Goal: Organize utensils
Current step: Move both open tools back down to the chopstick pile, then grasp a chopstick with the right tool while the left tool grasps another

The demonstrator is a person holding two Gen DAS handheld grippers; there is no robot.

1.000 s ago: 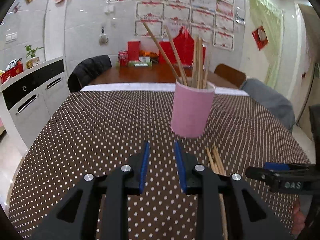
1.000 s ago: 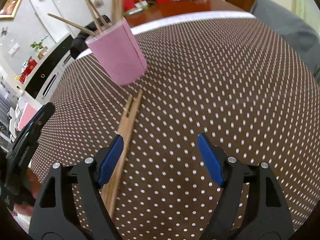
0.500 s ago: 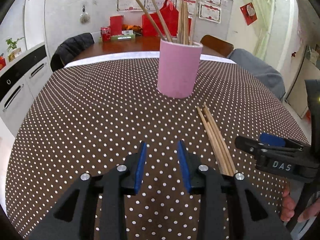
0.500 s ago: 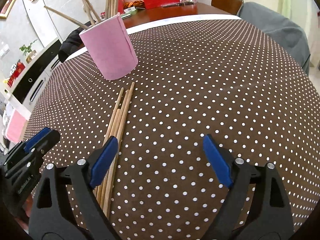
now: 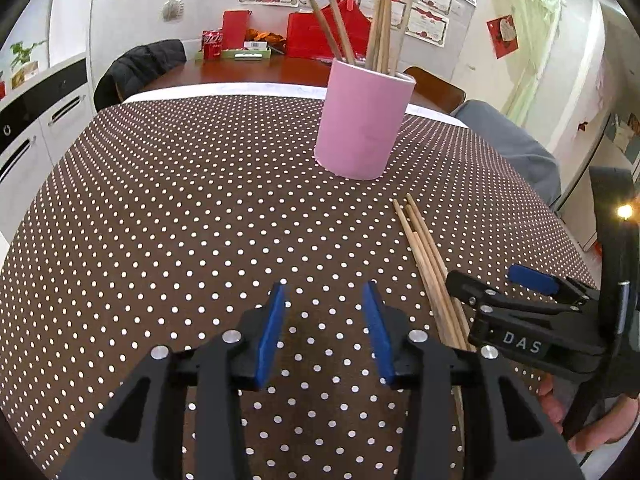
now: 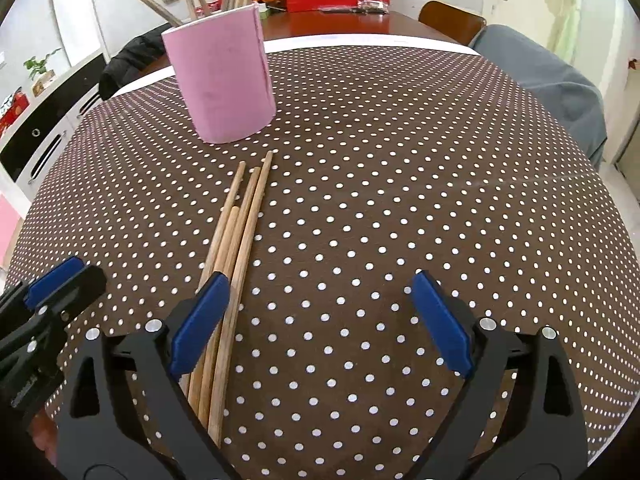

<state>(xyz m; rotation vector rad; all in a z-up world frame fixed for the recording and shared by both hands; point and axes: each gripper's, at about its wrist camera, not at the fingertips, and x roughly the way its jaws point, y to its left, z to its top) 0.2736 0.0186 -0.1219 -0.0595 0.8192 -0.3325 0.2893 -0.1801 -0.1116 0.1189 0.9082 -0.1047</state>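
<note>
Right now we see four loose chopsticks lying side by side on the table, which wears a brown cloth with white dots. Their far tips point toward a pink cup standing upright just beyond them, apart from them; more chopsticks stand in it, leaning at different angles.

Our right claw is over the near part of the loose bundle, spread wide, its jaws having just been opening. Its left blue pad covers part of the bundle, and the other pad is well off to the right over bare cloth. Nothing is pinched.

Our left claw is beside the sticks, to their left, over empty cloth. Its jaws have also just been opening and stand partly apart, with nothing between them.

Past the cloth's far edge we see a wooden table with red bags and a can, a chair with a dark jacket, and certificates on the wall.
</note>
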